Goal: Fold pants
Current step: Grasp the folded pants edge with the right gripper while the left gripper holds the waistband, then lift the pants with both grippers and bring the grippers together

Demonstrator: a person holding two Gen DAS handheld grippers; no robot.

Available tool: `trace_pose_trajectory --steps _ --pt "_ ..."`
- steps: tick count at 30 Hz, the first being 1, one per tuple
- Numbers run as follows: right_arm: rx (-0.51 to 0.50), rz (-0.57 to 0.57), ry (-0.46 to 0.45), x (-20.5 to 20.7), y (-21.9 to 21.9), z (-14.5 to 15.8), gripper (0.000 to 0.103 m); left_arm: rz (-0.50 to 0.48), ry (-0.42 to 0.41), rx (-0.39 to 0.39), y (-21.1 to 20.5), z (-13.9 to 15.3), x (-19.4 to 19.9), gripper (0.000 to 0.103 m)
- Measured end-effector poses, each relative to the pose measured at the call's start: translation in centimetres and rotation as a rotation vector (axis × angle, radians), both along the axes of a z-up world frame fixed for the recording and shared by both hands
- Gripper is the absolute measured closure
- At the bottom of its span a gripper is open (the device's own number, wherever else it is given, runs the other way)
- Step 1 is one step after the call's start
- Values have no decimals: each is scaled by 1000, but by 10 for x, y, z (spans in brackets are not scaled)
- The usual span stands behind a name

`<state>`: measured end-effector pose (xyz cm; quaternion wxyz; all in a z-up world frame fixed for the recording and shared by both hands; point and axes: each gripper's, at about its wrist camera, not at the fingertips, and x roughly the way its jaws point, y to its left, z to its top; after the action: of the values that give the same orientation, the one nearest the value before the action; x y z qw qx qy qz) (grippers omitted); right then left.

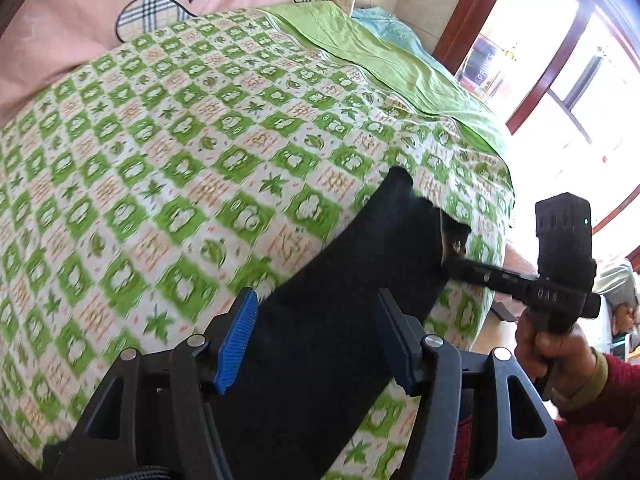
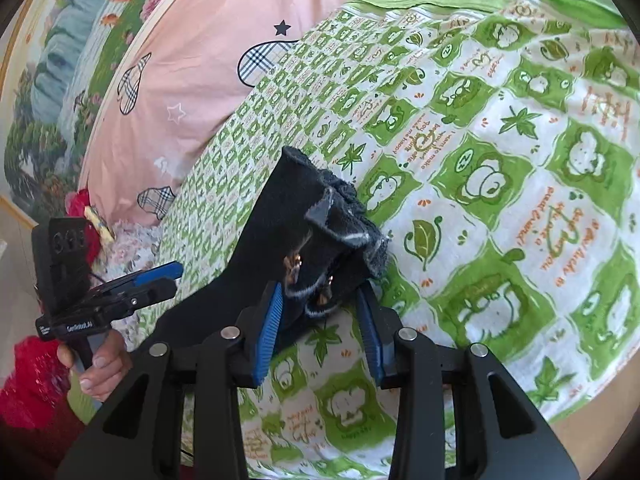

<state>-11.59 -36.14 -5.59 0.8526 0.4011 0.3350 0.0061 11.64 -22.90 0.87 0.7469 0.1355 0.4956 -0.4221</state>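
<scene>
Dark navy pants point(image 1: 352, 288) lie as a long folded strip on the green-and-white patterned bedspread point(image 1: 180, 140). My left gripper point(image 1: 316, 336) is open, its blue pads on either side of the strip. My right gripper point(image 2: 320, 320) is open too, its blue pads straddling the waistband end point(image 2: 340, 220), where zipper and button metal show. The right gripper also shows in the left wrist view point(image 1: 460, 264), its tips at the far end of the pants. The left gripper shows in the right wrist view point(image 2: 168, 276) at the far left, next to the pants' other end.
A pink quilt point(image 1: 80, 12) with plaid shapes lies at the head of the bed. A plain green sheet point(image 1: 380, 52) borders the far side. A bright window with a red-brown frame point(image 1: 560, 60) is beyond the bed. The bed edge point(image 2: 580, 412) drops off at lower right.
</scene>
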Motion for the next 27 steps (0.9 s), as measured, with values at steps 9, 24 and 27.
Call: trace_pose_trajectory --steps 9,24,27 --pt "60 -21 -64 -9 -16 -14 91 -157 64 66 -77 -26 24 38" --pt "-36 49 -87 -10 -10 -10 91 -304 132 74 -137 -50 16 88" --pt "-56 67 -110 -8 -5 -2 91 -283 112 28 -124 -35 14 91"
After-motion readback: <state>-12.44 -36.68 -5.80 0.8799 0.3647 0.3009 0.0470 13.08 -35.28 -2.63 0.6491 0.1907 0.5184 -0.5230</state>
